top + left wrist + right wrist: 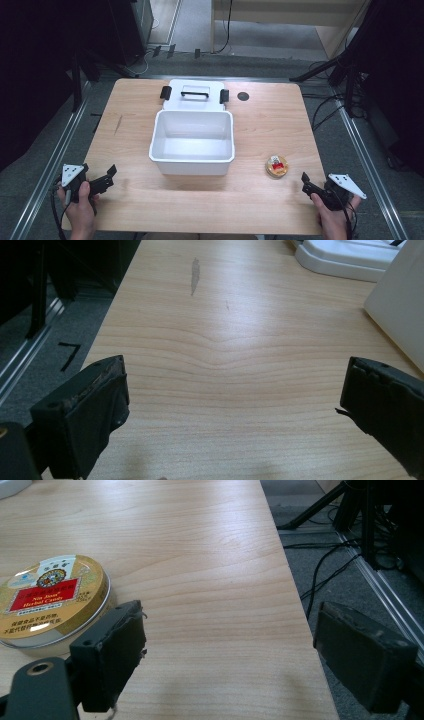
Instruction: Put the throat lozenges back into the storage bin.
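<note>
Now | round gold metal tin (50,602) | smooth wood table (260,195) | both hand-held grippers released

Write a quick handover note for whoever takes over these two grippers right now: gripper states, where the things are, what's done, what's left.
Left gripper: open, nothing between its jaws, low over the near left part of the wooden table.
Right gripper: open, holding nothing, at the near right edge, just right of the candy tin.
Candy tin: flat on the table, lid on, right of the white storage box, apart from it.
Storage box: mid-table, open, nothing visible inside; its lid lies behind it.
Done: box opened.
Left, probably: grasp the tin, place it in the box, perhaps refit the lid.
</note>
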Motion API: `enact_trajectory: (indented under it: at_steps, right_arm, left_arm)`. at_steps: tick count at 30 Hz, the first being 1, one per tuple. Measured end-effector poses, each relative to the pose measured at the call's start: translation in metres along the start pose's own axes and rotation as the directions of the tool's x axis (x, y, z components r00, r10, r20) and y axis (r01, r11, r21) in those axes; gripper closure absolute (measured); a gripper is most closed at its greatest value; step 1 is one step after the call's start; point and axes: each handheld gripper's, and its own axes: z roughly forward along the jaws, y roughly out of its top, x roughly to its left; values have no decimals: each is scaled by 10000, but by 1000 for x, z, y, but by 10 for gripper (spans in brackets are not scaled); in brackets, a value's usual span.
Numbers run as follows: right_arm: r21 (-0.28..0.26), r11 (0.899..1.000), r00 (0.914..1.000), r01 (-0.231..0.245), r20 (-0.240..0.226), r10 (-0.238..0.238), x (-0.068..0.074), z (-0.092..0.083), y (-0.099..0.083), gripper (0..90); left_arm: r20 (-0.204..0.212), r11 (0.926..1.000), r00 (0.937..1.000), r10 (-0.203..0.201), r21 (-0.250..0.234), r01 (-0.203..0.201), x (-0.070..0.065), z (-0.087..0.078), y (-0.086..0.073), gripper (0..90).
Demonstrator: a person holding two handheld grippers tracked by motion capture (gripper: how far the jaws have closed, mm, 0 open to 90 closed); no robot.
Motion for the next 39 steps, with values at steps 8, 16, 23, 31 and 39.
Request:
enact_trajectory:
  at_steps: [8,16,23,31,39]
  right_arm:
    - [29,9996,9995,285,-145,-285,2,-1,0,151]
    - [142,9984,9981,556,272,-560,7,-6,8,182]
    - [726,9895,9919,1248,-312,-1228,18,-13,26,175]
    - [2195,9492,9731,2257,-978,-2087,35,-9,38,157]
    - [2932,9017,9473,3179,-1376,-2893,57,-6,54,157]
  left_arm:
    - [154,9999,9998,-119,37,118,2,0,0,0]
    - [193,9999,9997,-138,23,137,1,1,1,0]
    - [207,9999,9997,-113,92,111,1,2,1,0]
    - [258,9998,9996,-106,147,102,1,2,1,0]
    - [299,9998,9995,-115,148,110,2,3,1,0]
